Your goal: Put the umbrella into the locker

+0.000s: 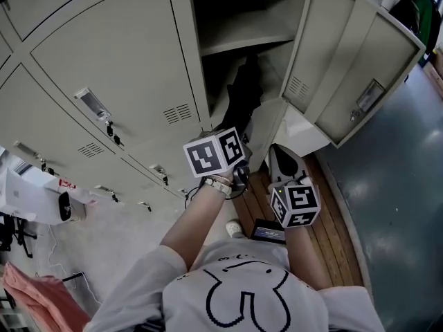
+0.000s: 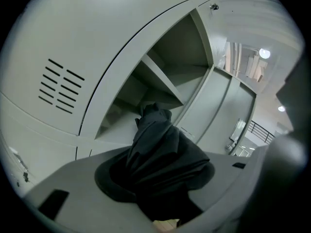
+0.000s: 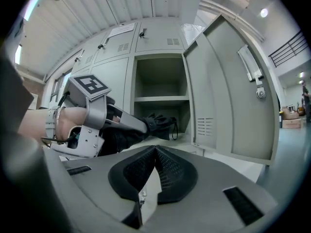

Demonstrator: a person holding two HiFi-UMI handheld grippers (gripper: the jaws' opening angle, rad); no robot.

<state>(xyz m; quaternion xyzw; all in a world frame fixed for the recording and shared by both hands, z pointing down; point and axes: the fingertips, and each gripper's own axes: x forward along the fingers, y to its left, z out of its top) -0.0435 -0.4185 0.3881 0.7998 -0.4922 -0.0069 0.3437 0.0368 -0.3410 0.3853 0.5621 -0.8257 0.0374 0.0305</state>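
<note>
While our left tool (image 2: 156,181) grips the black umbrella (image 2: 163,152), its long axis points tip-first into the open locker's (image 1: 181,40) lower compartment, under the shelf (image 1: 242,43), so we judge a straight push finishes it; right tool (image 3: 155,154) jaws together, empty, farther out.

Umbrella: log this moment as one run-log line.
left gripper: shut on umbrella | umbrella: tip at open locker, below shelf | right gripper: shut, empty | door: open
</note>
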